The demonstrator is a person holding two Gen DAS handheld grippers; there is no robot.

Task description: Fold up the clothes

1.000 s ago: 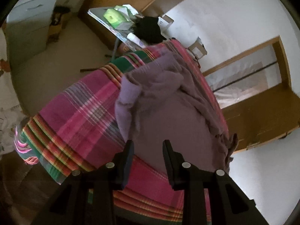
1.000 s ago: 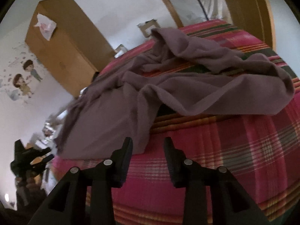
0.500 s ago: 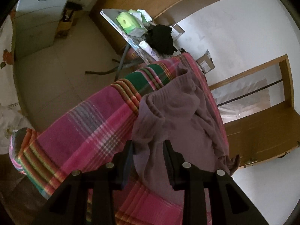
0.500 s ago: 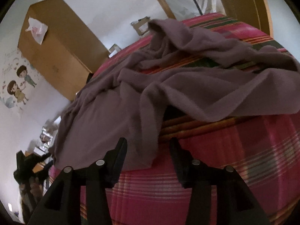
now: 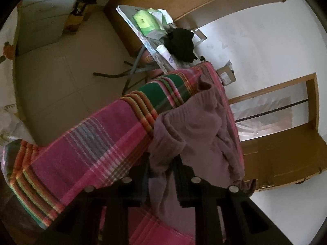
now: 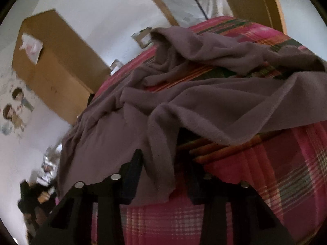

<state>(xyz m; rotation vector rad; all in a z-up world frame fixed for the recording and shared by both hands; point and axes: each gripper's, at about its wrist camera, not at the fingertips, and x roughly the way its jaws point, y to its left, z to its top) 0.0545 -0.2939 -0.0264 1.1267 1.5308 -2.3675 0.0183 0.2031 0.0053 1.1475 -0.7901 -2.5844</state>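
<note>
In the left wrist view, a bed covered with a pink plaid blanket point(image 5: 92, 143) fills the lower left, its green and orange stripes running across the far end. Right of that stripe band lies the mauve garment point(image 5: 196, 126), crumpled, with a ribbed edge raised near its top and its near corner hanging down into the left gripper point(image 5: 160, 175). The jaws of that gripper are closing with the cloth between them; whether the pads already press on it cannot be told. Beyond the bed stands a folding table point(image 5: 130, 20) carrying a green packet point(image 5: 146, 21) and a black cloth point(image 5: 181, 42), and farther right a wooden wardrobe point(image 5: 286, 153) stands against the white wall. In the right wrist view, a tall wooden cabinet point(image 6: 57, 71) stands at the left by the wall. The same garment point(image 6: 224, 102) sprawls over the bed in loose folds, one hem corner drooping between the fingers of the right gripper point(image 6: 163, 169). These jaws are also closing, about half open, with a gap visible on the right side of the cloth.
</note>
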